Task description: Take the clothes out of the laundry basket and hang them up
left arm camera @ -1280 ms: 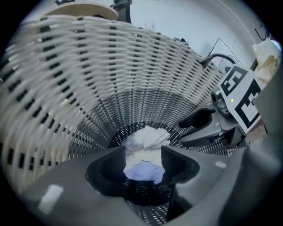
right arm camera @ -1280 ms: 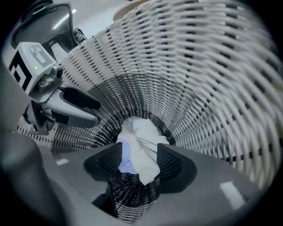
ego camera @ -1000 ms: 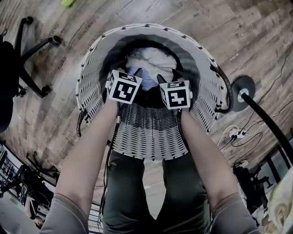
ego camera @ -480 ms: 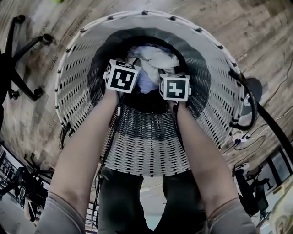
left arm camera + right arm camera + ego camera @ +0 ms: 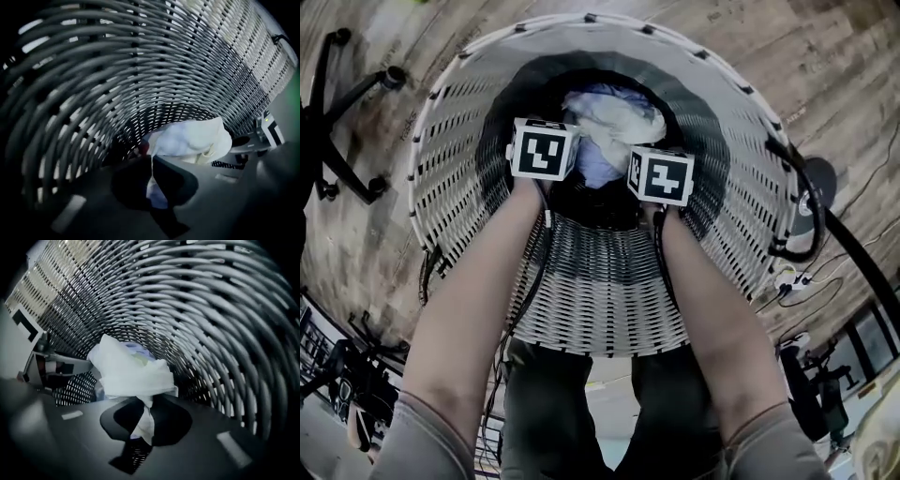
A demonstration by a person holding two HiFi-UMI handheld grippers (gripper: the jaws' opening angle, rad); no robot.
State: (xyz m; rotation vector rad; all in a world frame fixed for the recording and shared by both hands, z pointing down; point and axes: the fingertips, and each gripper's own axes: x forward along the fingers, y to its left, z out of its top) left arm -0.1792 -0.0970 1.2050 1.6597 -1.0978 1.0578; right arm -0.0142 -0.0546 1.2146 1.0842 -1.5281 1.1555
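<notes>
Head view: looked steeply down into one tall woven laundry basket (image 5: 450, 187); found two grippers sunk deep inside it, left gripper (image 5: 551, 167) and right gripper (image 5: 654, 187), side by side and about level; saw one pale bundle just beyond and between the pair, a white garment (image 5: 619, 122) with light blue cloth (image 5: 592, 167) at its near edge; could not tell whether white and blue made one piece or two; put neither arm clearly nearer.

Left gripper view: showed the fingers (image 5: 93, 197) drawn almost together on a narrow strip of pale cloth, pinched upright in the slit; traced that strip up to the white garment (image 5: 192, 140), bunched ahead and to the right, toward the other gripper.

Right gripper view: had the fingers (image 5: 211, 427) likewise closed down on a white fold; placed the rest of the white garment (image 5: 131, 371) directly ahead and slightly left, against the basket's curved wall (image 5: 211, 310).

Judged the bundle strung between two grips, long axis running across from one to the other; reckoned the coming lift would have to go straight up the basket's depth, both sides rising together, to clear the rim; counted nothing hung yet.
</notes>
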